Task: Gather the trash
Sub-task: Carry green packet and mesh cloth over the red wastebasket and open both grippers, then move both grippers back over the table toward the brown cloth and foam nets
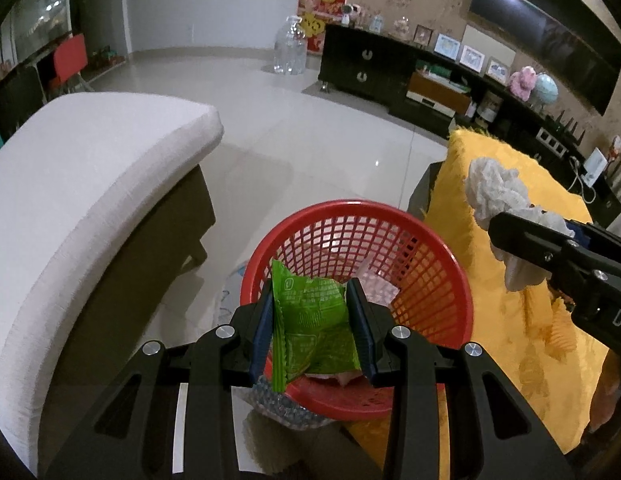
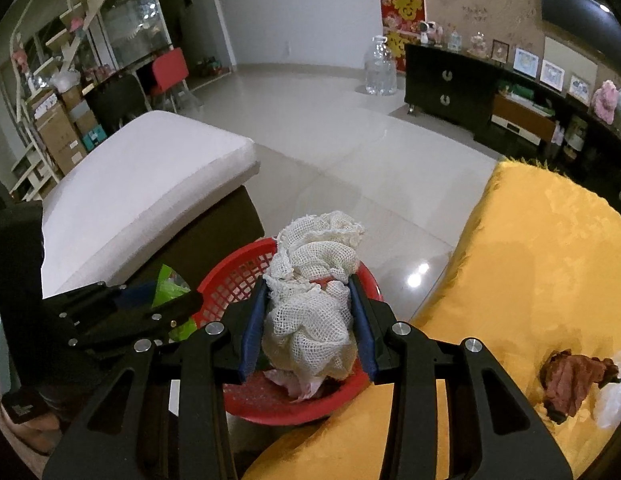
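Observation:
A red mesh basket [image 1: 394,240] stands on the floor between the sofa and the yellow-covered table; it also shows in the right wrist view [image 2: 230,280]. My left gripper [image 1: 310,292] is shut on a green snack wrapper [image 1: 310,320] and holds it over the basket. My right gripper [image 2: 308,284] is shut on a crumpled white mesh cloth [image 2: 310,304], held above the basket's right side; the cloth also shows in the left wrist view [image 1: 494,188]. Pale trash lies inside the basket [image 1: 374,288]. The left gripper appears in the right wrist view [image 2: 158,300].
A white-cushioned sofa [image 1: 82,184] is on the left. A yellow cloth [image 2: 530,280] covers the table on the right, with a crumpled brown scrap [image 2: 570,380] and a white piece [image 2: 614,396] on it. A dark cabinet [image 1: 366,64] and a clear jug [image 1: 289,48] stand far back.

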Demonstrator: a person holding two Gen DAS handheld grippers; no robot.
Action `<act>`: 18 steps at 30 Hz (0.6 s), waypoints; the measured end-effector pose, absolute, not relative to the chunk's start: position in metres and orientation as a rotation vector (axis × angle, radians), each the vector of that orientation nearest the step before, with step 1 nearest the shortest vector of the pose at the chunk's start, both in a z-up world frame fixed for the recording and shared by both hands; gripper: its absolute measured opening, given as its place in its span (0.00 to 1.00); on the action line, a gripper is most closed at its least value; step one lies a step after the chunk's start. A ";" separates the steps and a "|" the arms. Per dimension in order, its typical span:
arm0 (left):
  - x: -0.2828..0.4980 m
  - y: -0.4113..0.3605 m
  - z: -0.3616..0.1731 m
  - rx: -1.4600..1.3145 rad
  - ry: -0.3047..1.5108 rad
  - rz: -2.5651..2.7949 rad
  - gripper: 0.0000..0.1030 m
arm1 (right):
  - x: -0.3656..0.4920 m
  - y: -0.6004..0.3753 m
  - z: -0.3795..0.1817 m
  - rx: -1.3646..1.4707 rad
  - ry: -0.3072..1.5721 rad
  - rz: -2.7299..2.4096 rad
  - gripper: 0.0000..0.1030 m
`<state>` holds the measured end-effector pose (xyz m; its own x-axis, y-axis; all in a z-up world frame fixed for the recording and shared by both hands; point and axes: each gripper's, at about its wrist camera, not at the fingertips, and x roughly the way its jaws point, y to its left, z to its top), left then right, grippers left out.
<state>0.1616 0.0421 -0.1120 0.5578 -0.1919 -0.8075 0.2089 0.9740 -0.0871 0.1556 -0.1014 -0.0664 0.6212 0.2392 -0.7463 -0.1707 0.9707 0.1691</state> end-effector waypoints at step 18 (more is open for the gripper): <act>0.165 0.034 -0.129 0.045 0.992 -0.250 0.70 | 0.157 -0.107 -0.076 0.128 0.885 0.224 0.54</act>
